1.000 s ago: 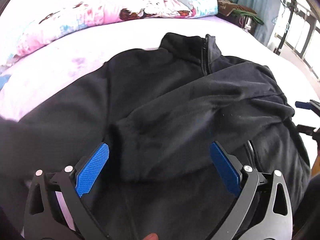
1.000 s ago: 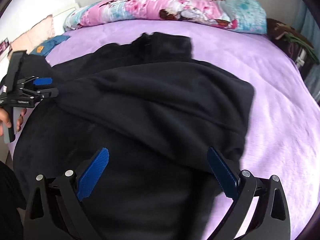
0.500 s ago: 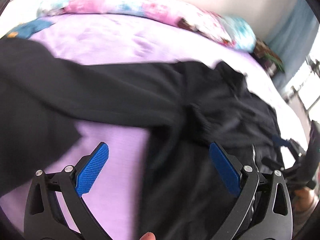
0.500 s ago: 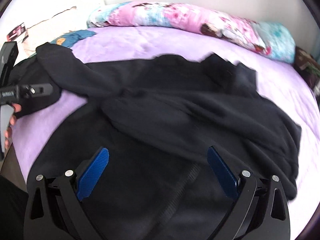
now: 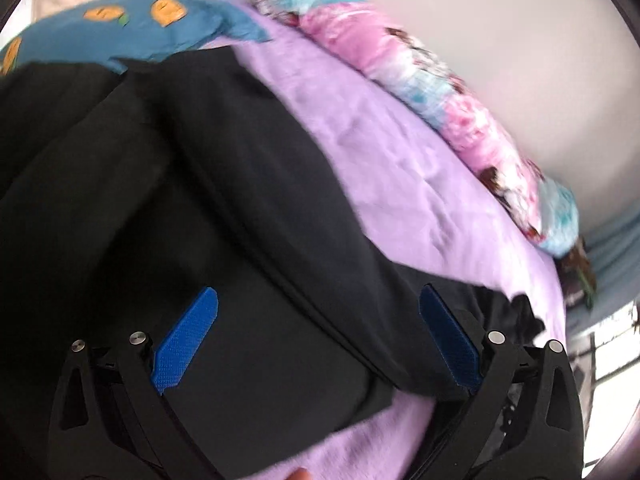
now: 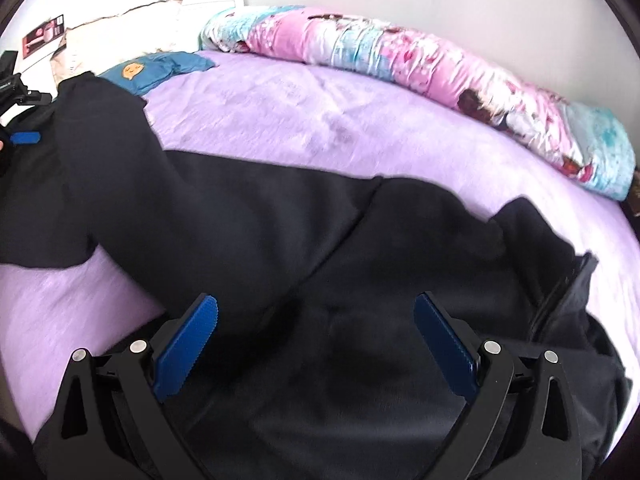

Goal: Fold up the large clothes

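Left wrist view: the left gripper (image 5: 318,340) hangs with jaws spread wide, holding nothing, over a black jacket (image 5: 180,200) on a purple bedspread (image 5: 420,184).

Right wrist view: the right gripper (image 6: 316,344), also spread and empty, hovers above the jacket's body (image 6: 320,240); a floral pillow (image 6: 400,64) lies beyond.

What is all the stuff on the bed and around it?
jacket: one, black, spread across the bed, one sleeve stretched out to the left
bed cover: one, lilac, under the jacket
quilt: one, pink and turquoise, rolled along the wall
blue cloth: one, blue with orange patches, at the far left of the bed
left gripper: one, black with blue pads, open over the sleeve
right gripper: one, black with blue pads, open over the jacket
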A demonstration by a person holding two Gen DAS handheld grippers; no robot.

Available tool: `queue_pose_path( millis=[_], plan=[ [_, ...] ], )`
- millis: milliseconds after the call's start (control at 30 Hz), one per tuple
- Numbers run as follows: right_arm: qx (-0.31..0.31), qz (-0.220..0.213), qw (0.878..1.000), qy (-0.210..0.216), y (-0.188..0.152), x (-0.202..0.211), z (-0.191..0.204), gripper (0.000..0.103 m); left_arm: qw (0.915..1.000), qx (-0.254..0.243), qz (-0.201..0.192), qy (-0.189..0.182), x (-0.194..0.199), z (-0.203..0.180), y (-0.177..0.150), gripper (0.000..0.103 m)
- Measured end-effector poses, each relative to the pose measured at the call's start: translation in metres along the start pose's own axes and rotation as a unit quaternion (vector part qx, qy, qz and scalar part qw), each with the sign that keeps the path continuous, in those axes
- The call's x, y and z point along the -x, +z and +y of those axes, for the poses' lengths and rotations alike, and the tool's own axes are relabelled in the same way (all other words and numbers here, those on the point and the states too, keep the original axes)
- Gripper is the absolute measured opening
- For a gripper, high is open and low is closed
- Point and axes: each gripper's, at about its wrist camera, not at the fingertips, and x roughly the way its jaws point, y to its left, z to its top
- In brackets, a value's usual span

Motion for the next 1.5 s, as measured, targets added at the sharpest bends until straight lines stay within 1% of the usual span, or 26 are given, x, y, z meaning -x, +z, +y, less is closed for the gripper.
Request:
queue_pose_path(
  millis=[67, 133, 200, 233, 400, 467, 500, 533, 633, 667, 700, 733, 800, 833, 867, 900, 933, 967, 1033, 1067, 1100, 1167, 1267, 1367, 1400, 1500],
  plan=[
    [0.007, -0.007, 1.0, -0.005, 0.005, -0.007, 0.002, 0.097, 0.9995, 0.024, -0.004, -0.018, -0.004, 0.021, 0.015, 0.097],
    [0.008, -0.004, 1.0, -0.008, 0.01, -0.019, 0.003, 0.097, 0.9988, 0.038, -0.008, -0.03, -0.007, 0.034, 0.026, 0.097],
    [0.002, -0.001, 1.0, -0.011, 0.015, -0.029, 0.003, 0.097, 0.9978, 0.049, -0.008, -0.043, -0.01, 0.041, 0.036, 0.097],
    [-0.003, -0.003, 1.0, -0.014, 0.018, -0.032, 0.002, 0.097, 0.9973, 0.053, -0.015, -0.048, -0.012, 0.042, 0.043, 0.097],
    [-0.019, -0.011, 0.999, -0.035, 0.024, -0.045, -0.003, 0.097, 0.997, 0.056, -0.034, -0.041, -0.022, 0.041, 0.073, 0.097],
    [-0.017, -0.002, 0.998, -0.055, 0.024, -0.054, -0.003, 0.097, 0.9973, 0.056, -0.032, -0.034, -0.028, 0.042, 0.08, 0.097],
    [-0.018, 0.001, 0.998, -0.056, 0.023, -0.056, -0.005, 0.097, 0.997, 0.061, -0.034, -0.034, -0.029, 0.044, 0.082, 0.097],
    [-0.022, 0.001, 0.998, -0.056, 0.023, -0.058, -0.006, 0.097, 0.9955, 0.073, -0.042, -0.043, -0.029, 0.05, 0.083, 0.096],
    [-0.037, -0.002, 0.997, -0.064, 0.022, -0.054, -0.014, 0.096, 0.9909, 0.102, -0.066, -0.058, -0.024, 0.062, 0.087, 0.088],
    [-0.047, -0.006, 0.997, -0.068, 0.022, -0.049, -0.019, 0.096, 0.9902, 0.106, -0.071, -0.057, -0.023, 0.064, 0.087, 0.081],
    [-0.057, -0.009, 0.996, -0.07, 0.022, -0.045, -0.023, 0.096, 0.9902, 0.106, -0.074, -0.052, -0.022, 0.066, 0.087, 0.071],
    [-0.065, -0.01, 0.994, -0.086, 0.023, -0.039, -0.028, 0.096, 0.992, 0.098, -0.069, -0.039, -0.024, 0.066, 0.087, 0.065],
    [-0.066, -0.004, 0.992, -0.112, 0.023, -0.037, -0.034, 0.096, 0.9946, 0.086, -0.056, -0.017, -0.03, 0.067, 0.087, 0.031],
    [-0.061, 0.0, 0.99, -0.13, 0.022, -0.038, -0.036, 0.096, 0.9946, 0.086, -0.057, -0.011, -0.031, 0.07, 0.085, 0.026],
    [-0.052, 0.01, 0.988, -0.144, 0.022, -0.042, -0.036, 0.096, 0.9947, 0.084, -0.057, -0.013, -0.033, 0.071, 0.084, 0.022],
    [-0.051, 0.017, 0.989, -0.138, 0.022, -0.045, -0.037, 0.096, 0.9951, 0.079, -0.058, -0.016, -0.035, 0.071, 0.083, 0.015],
    [-0.049, 0.022, 0.989, -0.138, 0.022, -0.047, -0.037, 0.096, 0.9952, 0.076, -0.06, -0.013, -0.036, 0.07, 0.081, 0.014],
    [-0.041, 0.04, 0.989, -0.138, 0.022, -0.055, -0.035, 0.096, 0.9951, 0.075, -0.064, -0.013, -0.037, 0.069, 0.081, 0.011],
    [-0.029, 0.062, 0.99, -0.122, 0.019, -0.07, -0.03, 0.096, 0.9942, 0.076, -0.073, -0.02, -0.035, 0.066, 0.08, 0.009],
    [-0.012, 0.081, 0.989, -0.122, 0.014, -0.083, -0.024, 0.096, 0.9942, 0.074, -0.075, -0.02, -0.034, 0.064, 0.079, 0.008],
    [0.003, 0.091, 0.988, -0.126, 0.009, -0.093, -0.019, 0.096, 0.9943, 0.073, -0.076, -0.019, -0.033, 0.063, 0.079, 0.007],
    [-0.007, 0.086, 0.989, -0.119, 0.004, -0.099, -0.022, 0.097, 0.9942, 0.068, -0.081, -0.021, -0.028, 0.057, 0.079, 0.007],
    [-0.047, 0.1, 0.991, -0.076, 0.001, -0.108, -0.039, 0.097, 0.9933, 0.044, -0.101, -0.035, -0.014, 0.041, 0.082, 0.007],
    [-0.038, 0.102, 0.991, -0.079, 0.002, -0.111, -0.038, 0.098, 0.9896, 0.011, -0.128, -0.065, 0.006, 0.016, 0.082, 0.007],
    [-0.037, 0.103, 0.991, -0.08, 0.002, -0.111, -0.037, 0.098, 0.9891, 0.002, -0.131, -0.068, 0.011, 0.008, 0.082, 0.007],
    [-0.038, 0.111, 0.99, -0.075, 0.004, -0.114, -0.039, 0.098, 0.9855, -0.024, -0.139, -0.095, 0.033, -0.028, 0.082, 0.007]
  ],
)
